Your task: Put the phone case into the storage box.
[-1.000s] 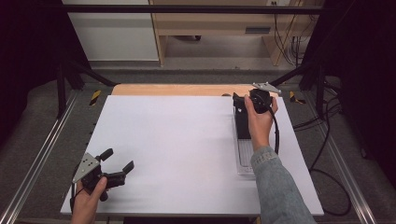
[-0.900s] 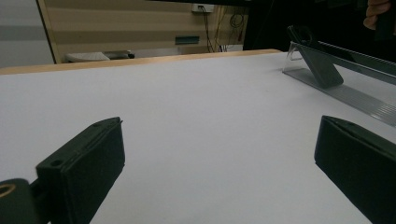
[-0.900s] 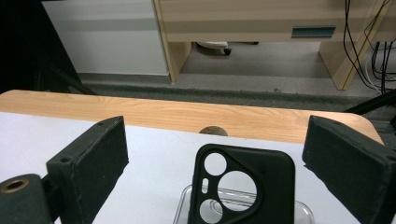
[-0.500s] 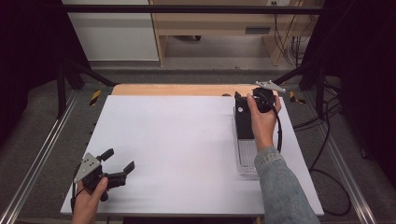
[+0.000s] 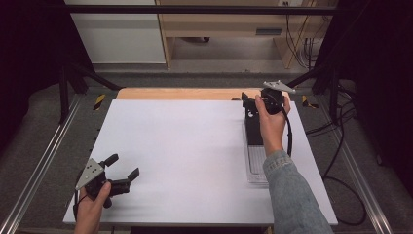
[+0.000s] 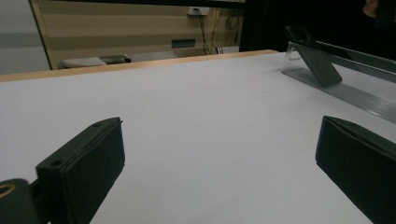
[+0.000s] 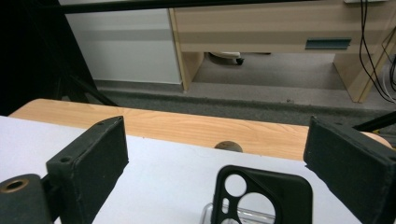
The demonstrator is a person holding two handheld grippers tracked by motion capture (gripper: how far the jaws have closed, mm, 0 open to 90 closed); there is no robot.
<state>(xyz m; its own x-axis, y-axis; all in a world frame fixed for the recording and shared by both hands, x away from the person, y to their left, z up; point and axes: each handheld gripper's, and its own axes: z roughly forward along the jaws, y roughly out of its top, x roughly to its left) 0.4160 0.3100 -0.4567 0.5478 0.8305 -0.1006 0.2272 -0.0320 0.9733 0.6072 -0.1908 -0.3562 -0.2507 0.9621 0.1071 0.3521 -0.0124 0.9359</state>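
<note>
High view: right gripper at 1 o'clock over black phone case propped in clear stand; left gripper idle at 7. Right gripper view: jaws wide, nothing held, case at 6; could tip off if nudged. Left gripper view: jaws apart, case at 1.

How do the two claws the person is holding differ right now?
The left claw sits low at the near left corner of the white table, with bare tabletop between its jaws. The right claw is raised at the far right, over the black phone case that leans on a clear stand. That case lies just ahead of the right claw, but far across the table from the left one. Both are open and hold nothing.
</note>
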